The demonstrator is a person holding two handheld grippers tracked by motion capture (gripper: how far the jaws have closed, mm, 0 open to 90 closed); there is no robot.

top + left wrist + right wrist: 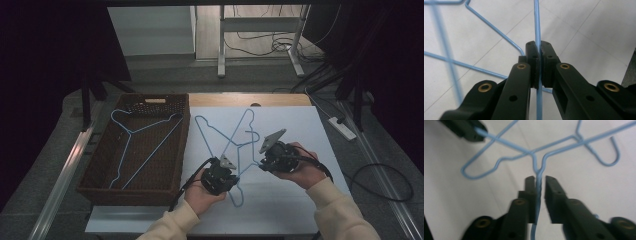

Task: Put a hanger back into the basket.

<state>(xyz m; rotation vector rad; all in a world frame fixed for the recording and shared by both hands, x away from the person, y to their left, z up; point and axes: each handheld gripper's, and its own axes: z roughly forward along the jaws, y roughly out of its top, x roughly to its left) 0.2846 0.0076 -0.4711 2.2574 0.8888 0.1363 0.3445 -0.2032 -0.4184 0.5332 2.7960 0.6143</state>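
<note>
Blue wire hanger (537, 25), unmarked, clamped in left tongs (539, 53)

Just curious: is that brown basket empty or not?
Not empty: the basket holds one blue hanger, lying flat inside in the high view.

Lab: dark curtains (45, 50), floor cables (280, 45), power strip (342, 128).

Hangers (235, 145): thin wire with a smooth, light blue coating, slightly glossy; the neck is twisted wire (539, 182). Basket (100, 165): dark brown woven wicker, rough and matt. Table (300, 145): white, smooth, matt, with fine seam lines. Gripper jaws: black matt plastic with brass-coloured bushings (521, 66). Plate (272, 140): grey, flat, dull. Sleeves (345, 210): cream cloth, soft-looking.
</note>
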